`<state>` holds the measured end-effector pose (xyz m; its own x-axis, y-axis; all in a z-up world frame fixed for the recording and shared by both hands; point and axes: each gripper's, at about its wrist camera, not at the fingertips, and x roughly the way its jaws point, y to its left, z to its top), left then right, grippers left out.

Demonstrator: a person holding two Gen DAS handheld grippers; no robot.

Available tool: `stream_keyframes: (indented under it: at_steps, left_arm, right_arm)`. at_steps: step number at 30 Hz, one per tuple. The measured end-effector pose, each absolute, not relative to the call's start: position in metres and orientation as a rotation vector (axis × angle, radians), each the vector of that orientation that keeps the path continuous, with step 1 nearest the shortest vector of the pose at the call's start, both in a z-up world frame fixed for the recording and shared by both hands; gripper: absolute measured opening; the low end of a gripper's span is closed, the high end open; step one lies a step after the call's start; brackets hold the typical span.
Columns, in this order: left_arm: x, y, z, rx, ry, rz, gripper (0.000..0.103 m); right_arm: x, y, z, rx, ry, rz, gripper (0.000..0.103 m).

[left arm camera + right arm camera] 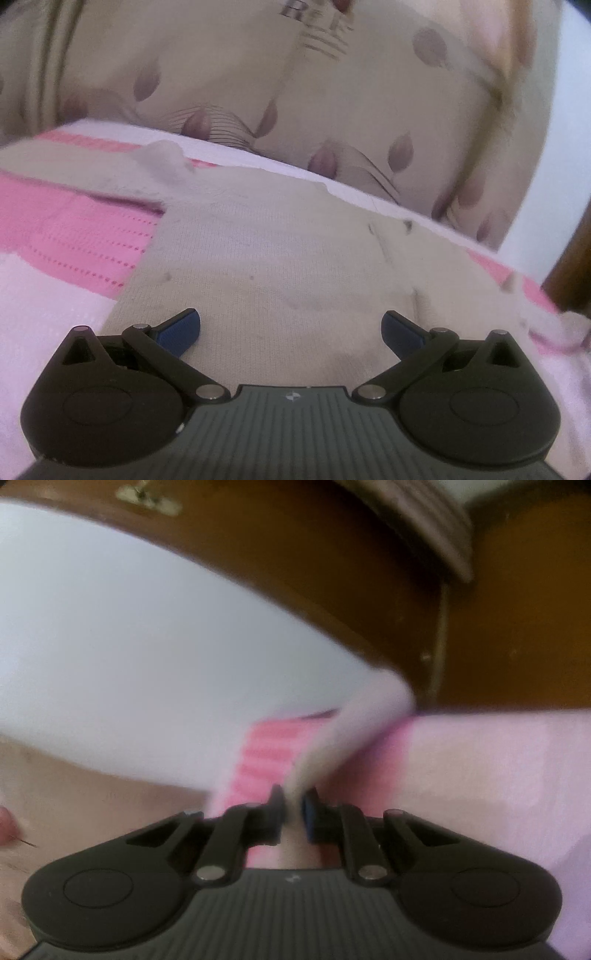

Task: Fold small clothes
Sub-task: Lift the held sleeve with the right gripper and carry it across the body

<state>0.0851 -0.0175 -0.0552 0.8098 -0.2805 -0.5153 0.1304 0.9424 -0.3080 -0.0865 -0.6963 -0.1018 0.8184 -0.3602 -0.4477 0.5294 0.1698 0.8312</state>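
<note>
A small beige knit garment lies flat on a pink and white knit cloth on the bed. My left gripper hovers open just above the garment's near part, its blue-padded fingers wide apart and empty. My right gripper is shut on a lifted edge of pink and white fabric, which rises from between the fingers. The right wrist view is blurred.
A beige bedsheet with leaf print lies beyond the garment. A brown wooden cabinet and a white wall stand ahead in the right wrist view. A dark wooden post stands at right in the left wrist view.
</note>
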Motion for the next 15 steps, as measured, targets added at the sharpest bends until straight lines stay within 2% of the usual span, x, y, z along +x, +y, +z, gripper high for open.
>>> stream_keyframes:
  at_steps: [8,15]
  left_arm:
    - [0.08,-0.004,-0.054,-0.357,0.539,-0.199,0.103]
    - [0.075,0.016,-0.056,-0.481,0.492,-0.151,0.103]
  right_arm:
    - [-0.014,-0.611,-0.021,1.255,0.087,-0.292,0.012]
    - [0.079,-0.484,-0.002,1.28,0.179,0.016,0.012]
